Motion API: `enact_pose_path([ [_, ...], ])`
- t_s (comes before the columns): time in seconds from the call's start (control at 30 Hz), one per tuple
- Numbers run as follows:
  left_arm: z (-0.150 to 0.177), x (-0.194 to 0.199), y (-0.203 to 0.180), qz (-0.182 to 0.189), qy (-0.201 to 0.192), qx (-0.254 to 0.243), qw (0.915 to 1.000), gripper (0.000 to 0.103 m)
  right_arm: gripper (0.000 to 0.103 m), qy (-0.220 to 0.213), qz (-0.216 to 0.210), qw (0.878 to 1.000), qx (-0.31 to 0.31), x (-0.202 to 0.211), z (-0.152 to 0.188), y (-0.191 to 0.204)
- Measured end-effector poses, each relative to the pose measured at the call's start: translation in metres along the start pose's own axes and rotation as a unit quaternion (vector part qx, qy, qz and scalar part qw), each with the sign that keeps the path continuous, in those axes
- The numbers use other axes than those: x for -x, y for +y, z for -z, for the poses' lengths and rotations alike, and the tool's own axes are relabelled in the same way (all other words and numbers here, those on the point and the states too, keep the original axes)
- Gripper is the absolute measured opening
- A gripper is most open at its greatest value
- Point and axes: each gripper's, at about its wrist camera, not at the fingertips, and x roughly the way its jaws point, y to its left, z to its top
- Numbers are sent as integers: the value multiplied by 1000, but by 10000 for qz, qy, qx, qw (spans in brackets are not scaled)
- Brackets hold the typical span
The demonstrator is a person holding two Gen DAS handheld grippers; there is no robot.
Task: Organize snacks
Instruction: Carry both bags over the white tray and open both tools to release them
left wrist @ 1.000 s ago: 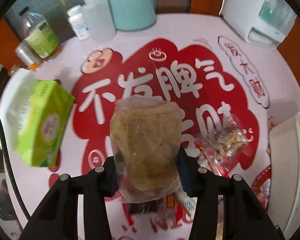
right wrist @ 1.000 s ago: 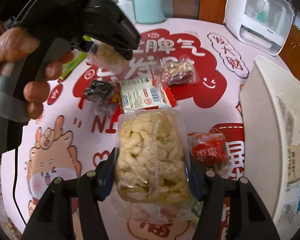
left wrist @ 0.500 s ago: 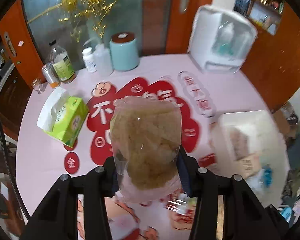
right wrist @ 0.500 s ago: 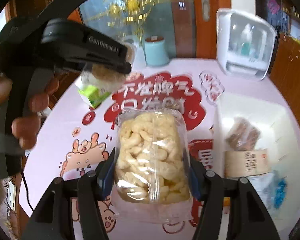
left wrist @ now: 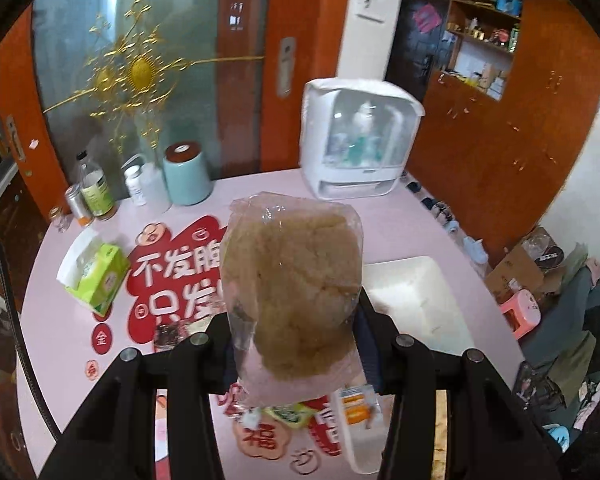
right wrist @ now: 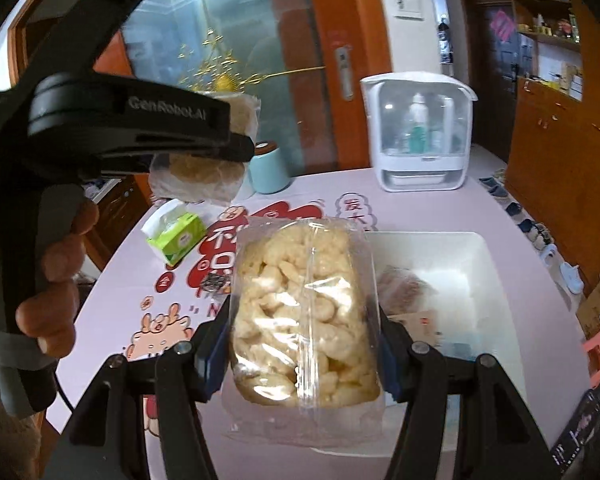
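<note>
— Carrying two bags at once: my left tool [left wrist: 294, 336] pinches the bag of brown crumbly snack [left wrist: 292, 292], my right tool [right wrist: 304, 344] pinches the bag of pale puffs [right wrist: 306, 316], both held above the desk [left wrist: 60, 320].

— Next?

— I'd say lower each into the white bin [right wrist: 496, 280], beside the packets already there, then spread the jaws.

— Any writing?

— "GenRobot.AI" on the left tool's side; big Chinese characters on the red desk print [left wrist: 172, 280]; farther back, the tissue box [left wrist: 94, 280].

Left gripper [left wrist: 296, 344] at lower centre of its frame, jaws clamped on a packet, right gripper [right wrist: 304, 344] likewise, left hand [right wrist: 48, 280] wrapping handle at far left
</note>
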Motion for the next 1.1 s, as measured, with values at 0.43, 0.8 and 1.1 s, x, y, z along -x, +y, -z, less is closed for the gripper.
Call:
enact_pose_path([
  [0.43,1,-16,-83,-135,32,-409,9991,46,61,-84,508,9985,-200,12,5,-59],
  [0.8,6,-44,-108,-252,294,-560,9977,46,61,172,687,9970,-321,-4,9,-87],
  [1.1,12,-66,-124,-302,528,-754,9953,46,61,425,826,9950,-355,-21,16,-101],
])
